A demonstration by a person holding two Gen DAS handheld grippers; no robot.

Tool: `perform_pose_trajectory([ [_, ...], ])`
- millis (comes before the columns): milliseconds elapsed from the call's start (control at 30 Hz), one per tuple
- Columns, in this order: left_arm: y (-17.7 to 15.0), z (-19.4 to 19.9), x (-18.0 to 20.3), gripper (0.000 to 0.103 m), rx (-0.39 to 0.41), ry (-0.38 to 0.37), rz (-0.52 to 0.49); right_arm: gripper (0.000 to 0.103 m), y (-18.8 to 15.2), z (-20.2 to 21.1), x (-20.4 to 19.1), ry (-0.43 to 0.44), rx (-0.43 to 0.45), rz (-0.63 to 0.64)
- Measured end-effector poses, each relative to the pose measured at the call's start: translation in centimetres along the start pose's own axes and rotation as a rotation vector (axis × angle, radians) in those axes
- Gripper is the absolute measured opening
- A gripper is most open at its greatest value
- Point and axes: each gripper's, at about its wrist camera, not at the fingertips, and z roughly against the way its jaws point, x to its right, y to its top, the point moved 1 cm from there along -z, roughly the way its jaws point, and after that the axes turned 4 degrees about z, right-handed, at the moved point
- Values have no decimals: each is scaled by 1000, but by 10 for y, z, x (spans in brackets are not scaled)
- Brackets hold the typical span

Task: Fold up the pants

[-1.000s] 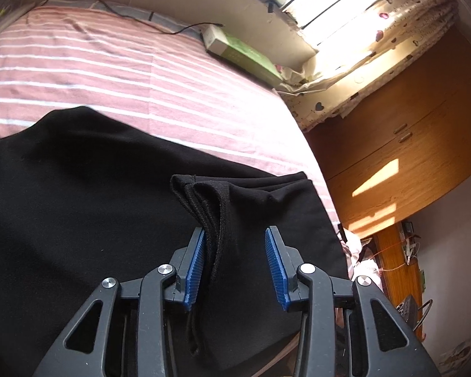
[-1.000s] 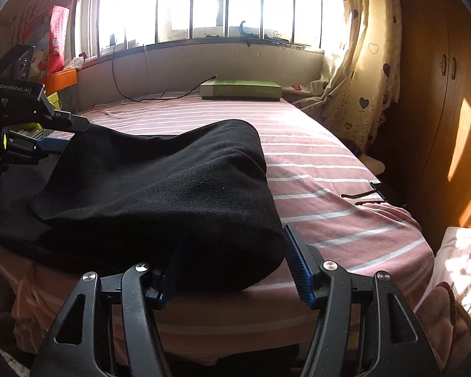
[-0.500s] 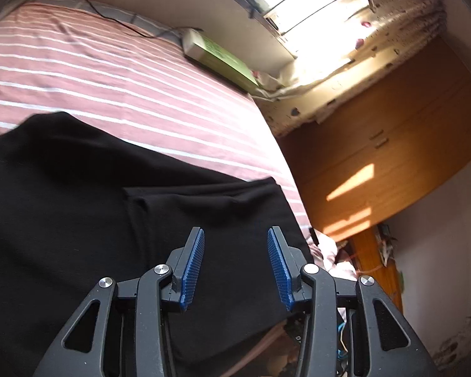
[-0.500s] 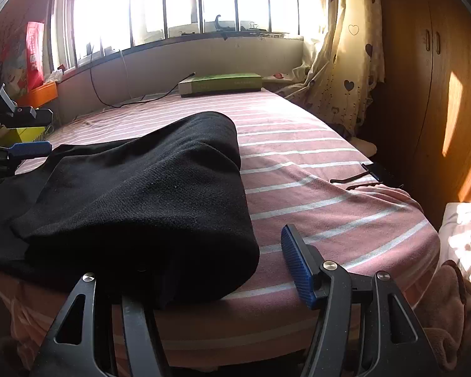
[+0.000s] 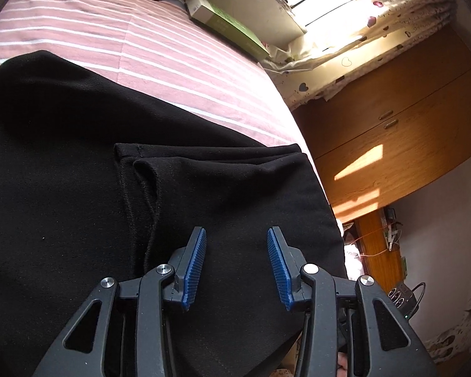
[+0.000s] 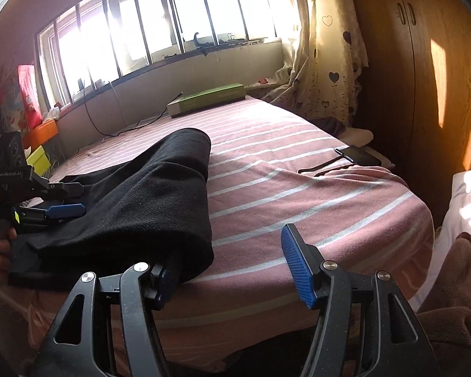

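Observation:
Black pants (image 5: 78,188) lie folded on the pink striped bed (image 5: 141,40), with a doubled hem end on top. My left gripper (image 5: 237,232) hovers open just over that top layer, its blue pads apart and pinching nothing. In the right wrist view the pants (image 6: 160,194) form a thick folded pile at the bed's near left. My right gripper (image 6: 232,251) is open at the bed's front edge. Its left finger is hidden behind the fold's corner, and its right pad (image 6: 298,270) stands free over the bare sheet. The left gripper (image 6: 62,201) shows at far left, held by a hand.
A flat green box (image 6: 207,102) and a black cable lie at the far side of the bed under the window. A dark phone (image 6: 361,155) with a cord rests near the bed's right edge. A wooden wardrobe (image 6: 424,94) stands right, and a pink blanket (image 6: 455,282) is heaped below it.
The fold that stood up between my left gripper's pads now lies flat on the pants. The pants filled my right gripper's gap; it has shifted right, leaving them by its left finger only.

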Motion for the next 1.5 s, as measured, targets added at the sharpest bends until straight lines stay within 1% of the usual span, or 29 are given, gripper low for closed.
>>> perform_pose_trajectory([
  [100,-1,-2,7,68,4,34,-42,61,1,2,8,40,2,-47],
  [133,-2,-3,7,68,4,35,-47,61,1,3,10,50,-2,-58],
  [267,2,3,-4,68,1,4,-10,61,0,7,15,79,-5,-87],
  [400,1,5,-4,68,2,16,-24,61,1,11,21,97,-23,-123],
  [500,2,6,-4,68,-2,13,-11,61,0,19,19,36,-42,-94],
  [567,3,5,-2,68,-11,18,1,61,0,22,19,8,-76,-67],
  [600,4,6,-1,69,-15,25,-2,61,2,28,19,-9,-72,-57],
  [667,5,8,2,69,-11,45,-13,61,10,43,19,-38,-15,-27],
  [700,5,9,3,70,-9,49,-11,61,15,49,21,-36,4,-36],
  [800,8,12,9,70,8,59,-22,61,38,46,21,26,30,-65],
  [867,9,14,13,70,18,61,-30,61,54,32,16,85,29,-77],
  [900,9,15,14,70,19,56,-30,60,62,25,11,95,23,-69],
  [933,10,16,15,70,20,57,-33,59,67,16,4,92,14,-36],
  [967,10,16,15,70,23,65,-35,49,71,8,-4,93,2,1],
  [1000,11,16,15,70,26,74,-37,45,72,1,-10,113,-6,18],
  [1067,12,12,12,70,18,89,-33,41,70,-13,-17,147,-46,31],
  [1133,13,11,6,70,11,90,-16,37,59,-27,-15,118,-116,29],
  [1167,13,10,3,70,6,85,-10,36,50,-32,-12,113,-138,33],
  [1200,13,9,1,70,4,80,-5,36,40,-40,-7,93,-186,29],
  [1233,13,8,0,70,2,78,-7,34,33,-38,-1,117,-150,5],
  [1300,14,8,-1,70,-1,72,-7,33,29,-33,1,115,-136,26],
  [1367,15,9,0,70,-4,71,-4,33,32,-31,1,106,-159,17],
  [1433,16,12,-1,70,7,79,-6,33,37,-27,2,118,-172,-3],
  [1500,18,17,-3,70,16,80,0,33,48,-18,-1,124,-112,32],
])
